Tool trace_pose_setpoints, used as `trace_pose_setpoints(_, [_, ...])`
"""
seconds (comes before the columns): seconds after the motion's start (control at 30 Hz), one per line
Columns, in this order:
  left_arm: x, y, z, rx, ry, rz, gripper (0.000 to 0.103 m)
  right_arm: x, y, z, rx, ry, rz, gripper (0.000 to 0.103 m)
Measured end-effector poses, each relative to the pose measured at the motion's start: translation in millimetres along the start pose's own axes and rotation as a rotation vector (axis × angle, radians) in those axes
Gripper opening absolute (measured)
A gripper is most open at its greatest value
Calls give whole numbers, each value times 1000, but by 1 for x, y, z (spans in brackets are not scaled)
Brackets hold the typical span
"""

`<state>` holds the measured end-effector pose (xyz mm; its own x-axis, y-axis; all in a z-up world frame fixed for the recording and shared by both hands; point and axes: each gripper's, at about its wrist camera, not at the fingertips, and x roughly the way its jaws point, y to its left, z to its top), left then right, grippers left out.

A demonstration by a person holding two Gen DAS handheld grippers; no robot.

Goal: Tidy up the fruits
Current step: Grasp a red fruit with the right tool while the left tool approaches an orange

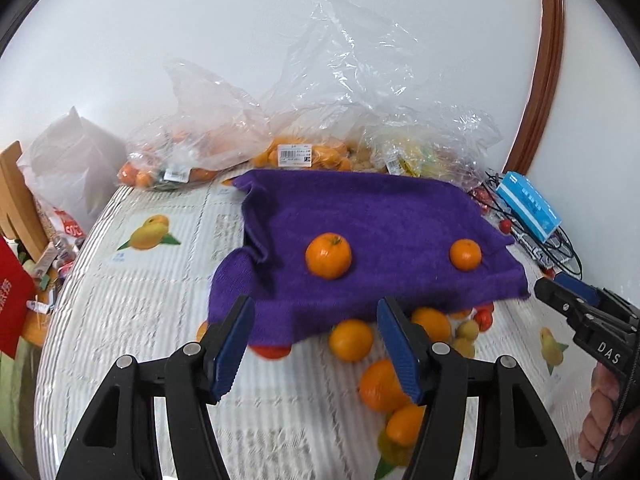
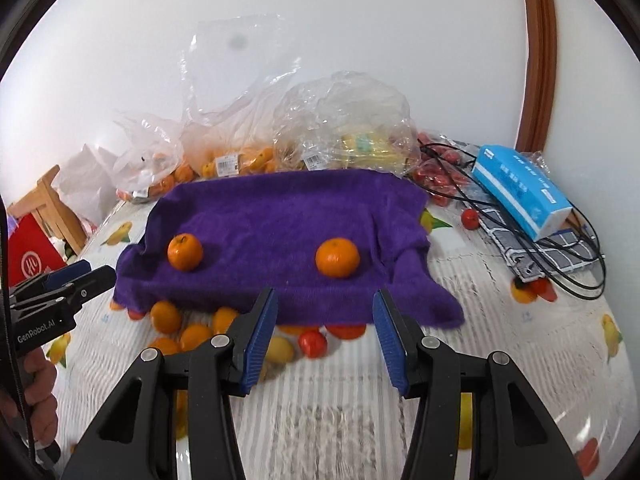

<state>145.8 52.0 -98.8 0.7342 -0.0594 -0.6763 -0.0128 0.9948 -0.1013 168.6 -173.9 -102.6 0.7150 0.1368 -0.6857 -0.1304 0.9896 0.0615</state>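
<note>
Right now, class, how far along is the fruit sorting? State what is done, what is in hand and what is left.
Done: two oranges, one and another, sit on the purple towel. In hand: nothing; the left tongs and right tongs are open and empty. Left: loose fruit at the towel's near edge, and the bagged fruit behind it.

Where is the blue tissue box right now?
In the right wrist view, the blue tissue box lies at the table's far right, atop black cables, right of the purple towel.
</note>
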Motion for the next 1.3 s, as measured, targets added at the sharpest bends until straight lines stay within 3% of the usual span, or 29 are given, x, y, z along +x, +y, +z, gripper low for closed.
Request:
trace_pose_setpoints(0.3, [-25,11,-23,1,-1,31,62,-20,1,-17,13,11,3,50])
trace_pose_setpoints(0.53, [-17,30,-34,-55,37,43,62,-12,6,-29,4,38,11,45])
trace_pose_setpoints(0.93, [11,38,-42,-82,93,26,62,31,5,-35,-5,91,10,30])
trace_pose_setpoints(1.3, [29,40,-41,-88,122,8,62,65,3,-34,-25,145,10,30])
